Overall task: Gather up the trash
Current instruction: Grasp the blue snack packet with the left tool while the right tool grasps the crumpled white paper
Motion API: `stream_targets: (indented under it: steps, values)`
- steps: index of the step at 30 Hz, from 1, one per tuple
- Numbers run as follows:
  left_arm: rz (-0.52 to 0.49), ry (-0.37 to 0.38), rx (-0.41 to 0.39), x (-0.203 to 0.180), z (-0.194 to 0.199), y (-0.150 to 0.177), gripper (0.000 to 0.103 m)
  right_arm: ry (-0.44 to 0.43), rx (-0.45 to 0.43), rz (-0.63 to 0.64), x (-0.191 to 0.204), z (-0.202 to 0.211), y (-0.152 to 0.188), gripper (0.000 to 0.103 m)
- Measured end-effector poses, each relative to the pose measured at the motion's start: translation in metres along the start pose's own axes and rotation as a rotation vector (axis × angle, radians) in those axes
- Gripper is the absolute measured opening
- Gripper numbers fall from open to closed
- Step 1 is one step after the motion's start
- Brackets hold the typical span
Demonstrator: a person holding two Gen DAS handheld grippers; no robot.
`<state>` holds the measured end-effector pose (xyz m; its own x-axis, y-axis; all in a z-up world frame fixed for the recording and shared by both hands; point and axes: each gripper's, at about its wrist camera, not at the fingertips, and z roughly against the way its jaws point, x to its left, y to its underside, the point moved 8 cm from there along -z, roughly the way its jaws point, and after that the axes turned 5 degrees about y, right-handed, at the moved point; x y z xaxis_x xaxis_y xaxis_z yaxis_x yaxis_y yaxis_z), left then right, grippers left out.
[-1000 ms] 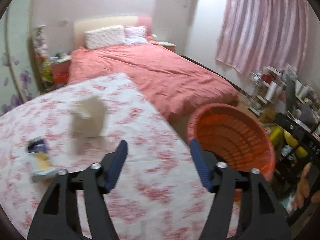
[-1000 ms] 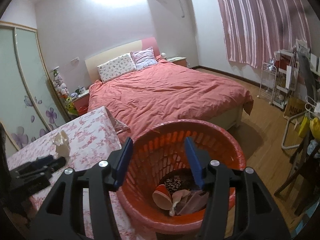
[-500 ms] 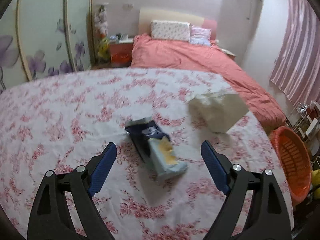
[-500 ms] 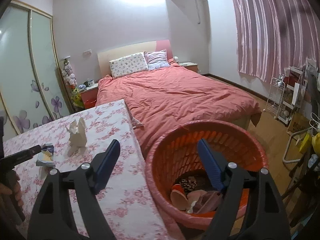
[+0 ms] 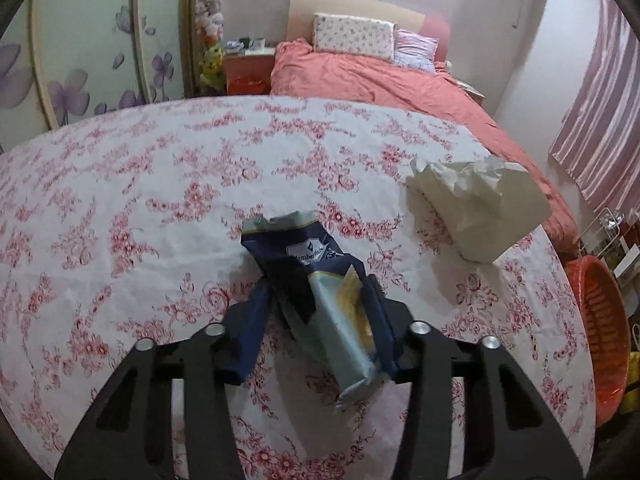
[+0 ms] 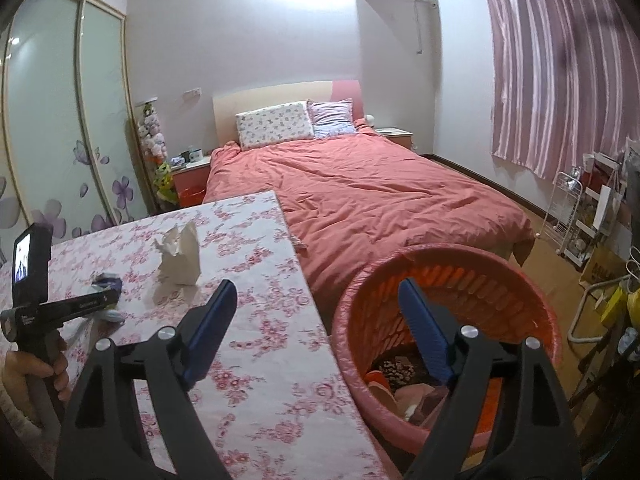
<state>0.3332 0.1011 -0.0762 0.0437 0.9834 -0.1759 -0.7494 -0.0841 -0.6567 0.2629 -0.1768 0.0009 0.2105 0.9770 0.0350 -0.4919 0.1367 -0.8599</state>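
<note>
A crumpled dark-blue and pale snack wrapper [image 5: 316, 284] lies on the floral tablecloth [image 5: 160, 200]. My left gripper [image 5: 318, 300] straddles it, blue fingers closed against both sides. The wrapper also shows small in the right wrist view [image 6: 107, 282], at the tip of the left gripper [image 6: 102, 300]. A white crumpled tissue box [image 5: 480, 208] stands to the right of it, also seen from the right [image 6: 180, 256]. My right gripper [image 6: 316, 316] is open and empty, over the gap between table edge and the orange trash basket [image 6: 520, 280].
The basket holds several bits of trash [image 6: 400, 384] and stands on the floor by the table's right edge [image 5: 604, 320]. A bed with a coral cover [image 6: 380, 200] lies beyond. A wire rack [image 6: 580, 208] and clutter stand at the right.
My left gripper has swung from the basket to the wrapper, come down over it and closed on it. My right gripper has opened wider and drifted left of the basket.
</note>
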Motion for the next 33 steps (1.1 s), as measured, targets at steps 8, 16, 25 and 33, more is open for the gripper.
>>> stream_targets:
  steps: [8,16,25,33]
  values:
    - [-0.034,0.012,0.002,0.009,0.003,-0.002,0.032,-0.080,0.036,0.050,0.045,-0.019,0.000,0.081]
    - [-0.043,-0.047,0.038,0.002,-0.015,-0.004,0.046,-0.116,0.057,0.110,0.081,-0.031,0.004,0.081]
    - [-0.038,-0.012,-0.014,0.024,0.008,-0.013,0.035,-0.166,0.083,0.112,0.109,-0.057,-0.002,0.081]
    - [-0.009,-0.021,-0.078,0.058,0.043,-0.029,0.035,-0.213,0.131,0.087,0.157,-0.117,-0.024,0.094]
